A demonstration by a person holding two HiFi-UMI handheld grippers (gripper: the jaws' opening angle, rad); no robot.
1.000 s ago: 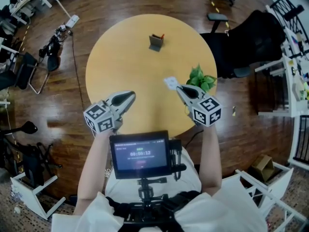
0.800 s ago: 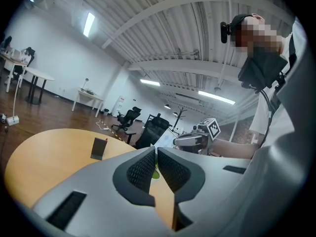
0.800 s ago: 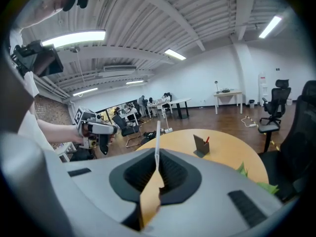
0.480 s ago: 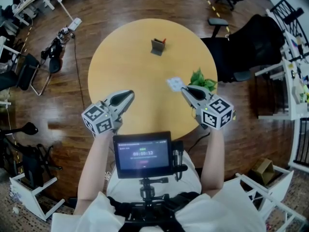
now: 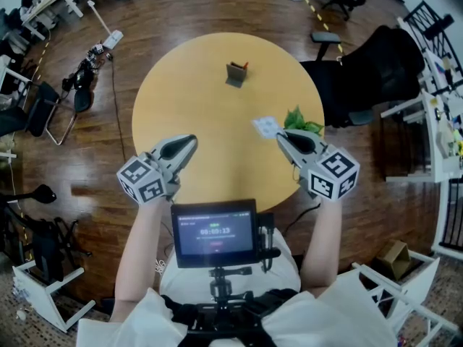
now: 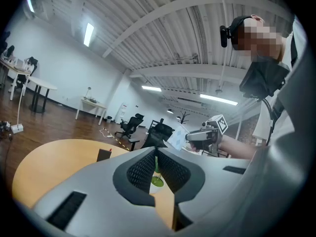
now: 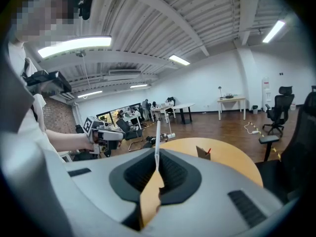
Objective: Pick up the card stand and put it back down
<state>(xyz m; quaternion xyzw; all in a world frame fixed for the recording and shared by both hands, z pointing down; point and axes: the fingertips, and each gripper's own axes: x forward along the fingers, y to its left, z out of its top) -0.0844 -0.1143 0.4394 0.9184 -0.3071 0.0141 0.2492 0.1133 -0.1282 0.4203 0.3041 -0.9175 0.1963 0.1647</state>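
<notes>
Right tool (image 5: 282, 134) clamped on thin white card (image 5: 265, 126), over table (image 5: 210, 172) right side, just beside plant (image 5: 300, 120). Left tool (image 5: 189, 142) closed, empty, over near-left side. Card stand (image 5: 235, 72) upright on far side, well apart from both.

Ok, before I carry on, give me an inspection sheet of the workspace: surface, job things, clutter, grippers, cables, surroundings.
Surface: round wooden table, mostly bare.
Job's things: card stand upright on the far part of the table, nothing touching it; white card held out over the table's right side.
Clutter: potted plant at the table's right edge.
Grippers: right gripper shut on the white card; left gripper shut, nothing between its jaws, over the near left edge.
Cables: floor cable running from a power strip left of the table.
Surroundings: wooden floor; black office chair right of the table.
</notes>
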